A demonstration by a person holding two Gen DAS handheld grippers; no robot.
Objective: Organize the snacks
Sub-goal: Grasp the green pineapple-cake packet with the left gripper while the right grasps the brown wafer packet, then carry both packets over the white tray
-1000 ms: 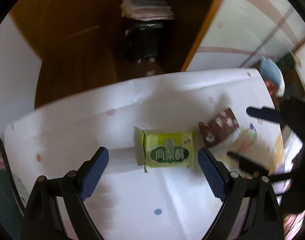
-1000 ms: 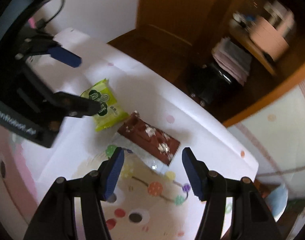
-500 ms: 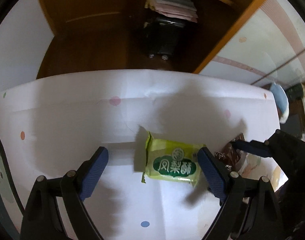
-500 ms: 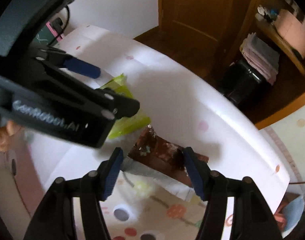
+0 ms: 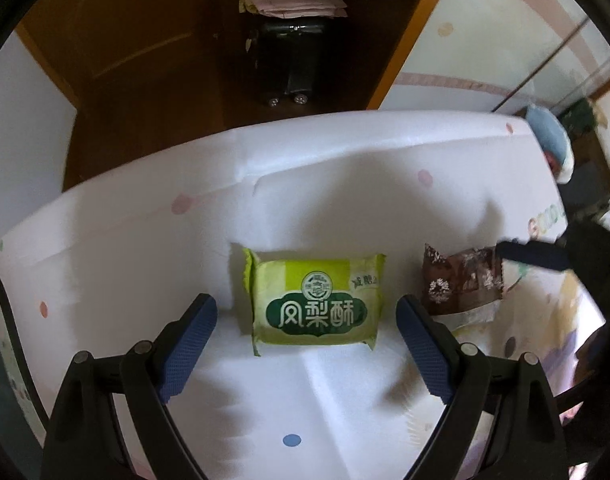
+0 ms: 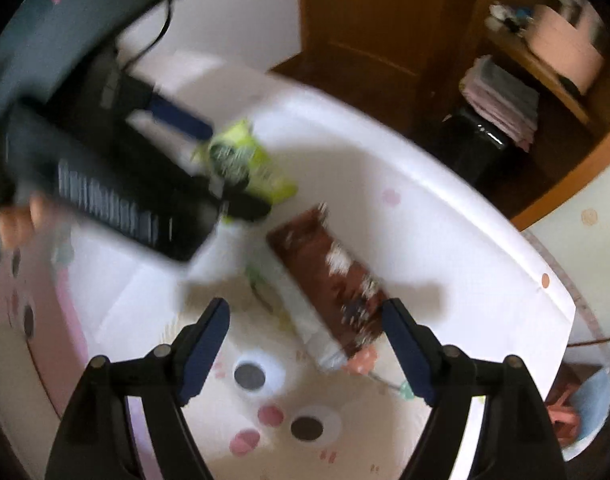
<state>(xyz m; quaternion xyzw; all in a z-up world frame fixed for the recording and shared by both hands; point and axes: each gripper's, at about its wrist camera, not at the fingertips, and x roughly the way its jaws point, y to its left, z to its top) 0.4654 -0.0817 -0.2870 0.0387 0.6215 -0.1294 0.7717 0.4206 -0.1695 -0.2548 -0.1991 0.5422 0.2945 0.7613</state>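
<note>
Green snack packet one, brown snack packet one, between wide-spread left gripper and right gripper.

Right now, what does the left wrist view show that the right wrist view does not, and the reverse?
Only the left wrist view shows the green snack pack sharply, print readable, lying between the open left gripper jaws. Only the right wrist view shows the cartoon-face mat and a wooden door. Both show the brown snack pack and the white table cover.
</note>
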